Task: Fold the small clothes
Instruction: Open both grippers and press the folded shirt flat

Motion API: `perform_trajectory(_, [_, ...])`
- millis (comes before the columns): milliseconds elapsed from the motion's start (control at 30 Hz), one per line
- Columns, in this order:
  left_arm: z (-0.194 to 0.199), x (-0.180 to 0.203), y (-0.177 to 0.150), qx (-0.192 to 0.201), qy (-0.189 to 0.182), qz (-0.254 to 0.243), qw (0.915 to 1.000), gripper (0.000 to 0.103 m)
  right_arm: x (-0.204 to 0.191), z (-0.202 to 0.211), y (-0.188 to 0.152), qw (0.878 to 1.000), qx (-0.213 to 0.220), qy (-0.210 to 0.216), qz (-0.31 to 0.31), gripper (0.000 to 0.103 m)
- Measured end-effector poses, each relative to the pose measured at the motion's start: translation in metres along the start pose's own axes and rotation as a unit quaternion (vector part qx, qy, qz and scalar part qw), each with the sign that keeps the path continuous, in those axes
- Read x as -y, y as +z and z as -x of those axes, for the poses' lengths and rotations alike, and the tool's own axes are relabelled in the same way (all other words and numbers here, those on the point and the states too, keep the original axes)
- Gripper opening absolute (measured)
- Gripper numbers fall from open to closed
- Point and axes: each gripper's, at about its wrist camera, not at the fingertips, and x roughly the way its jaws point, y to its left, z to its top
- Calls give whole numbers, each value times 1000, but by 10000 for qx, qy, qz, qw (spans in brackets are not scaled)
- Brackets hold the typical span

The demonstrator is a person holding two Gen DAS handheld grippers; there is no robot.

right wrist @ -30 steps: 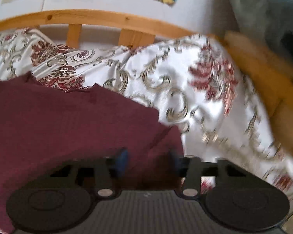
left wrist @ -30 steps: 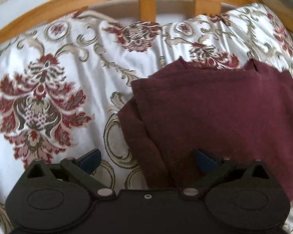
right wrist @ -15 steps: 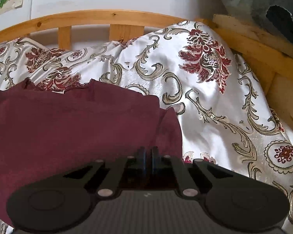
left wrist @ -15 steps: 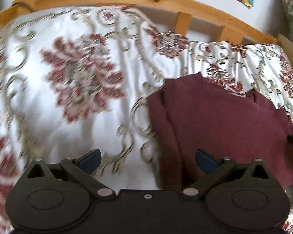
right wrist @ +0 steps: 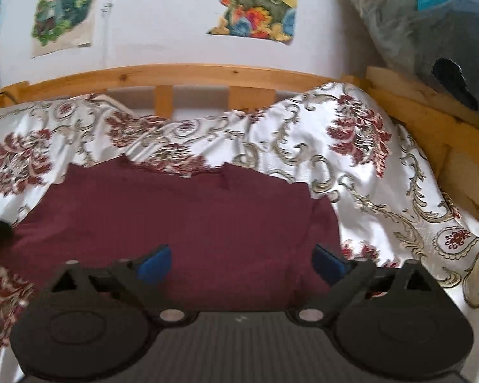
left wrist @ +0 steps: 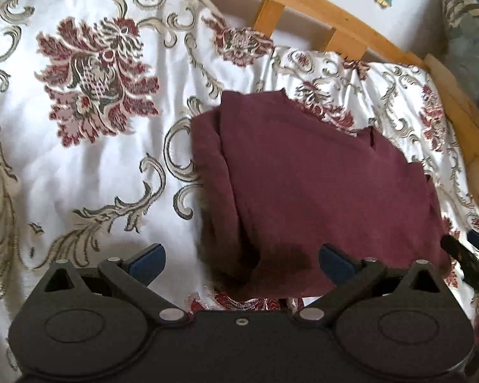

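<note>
Both grippers are standing open above the folded cloth

The right gripper (right wrist: 241, 263), pinched shut half a second earlier, is now gaping and backing off; the left gripper (left wrist: 241, 257) is staying wide open, further back; the folded maroon knit garment (left wrist: 319, 191) is lying released on the white floral satin bedspread (left wrist: 79, 166), suggesting this fold is finished

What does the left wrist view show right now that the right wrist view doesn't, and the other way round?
Only the left wrist view shows the garment's layered left edge, the big bare stretch of bedspread left of it, and the right gripper's tip at its right edge.

Only the right wrist view shows the cartoon posters on the wall, the grey-blue bundle at upper right, and the garment's right edge.

Both show the folded maroon garment lying flat on the floral bedspread, the wooden bed rail, and an open gripper: left gripper, right gripper, neither holding cloth.
</note>
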Motion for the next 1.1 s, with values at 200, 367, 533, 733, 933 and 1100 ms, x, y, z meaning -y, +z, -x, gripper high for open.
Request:
perform_trajectory(200, [-15,-8,1,-153,52,372,9992,102,-26,-15,-9,9985,87,45,547,103])
perform_trajectory(367, [-22,-12,2,-247,148,492,9984,102,-39,-32,-12,9975,76,163,680,103])
perform_trajectory(533, [-29,-13,3,-278,189,488,9982,102,-51,-47,-20,9945,-102,78,1043,103])
perform_trajectory(733, [-37,-12,4,-277,232,432,9984,102,-54,-60,-29,9931,-357,82,1115,103])
perform_trajectory(933, [-41,-10,5,-266,290,333,9987,102,-52,-62,-30,9938,-411,118,1029,103])
perform_trajectory(1100, [-42,-9,5,-251,295,343,9987,102,-51,-62,-30,9939,-415,122,1019,103])
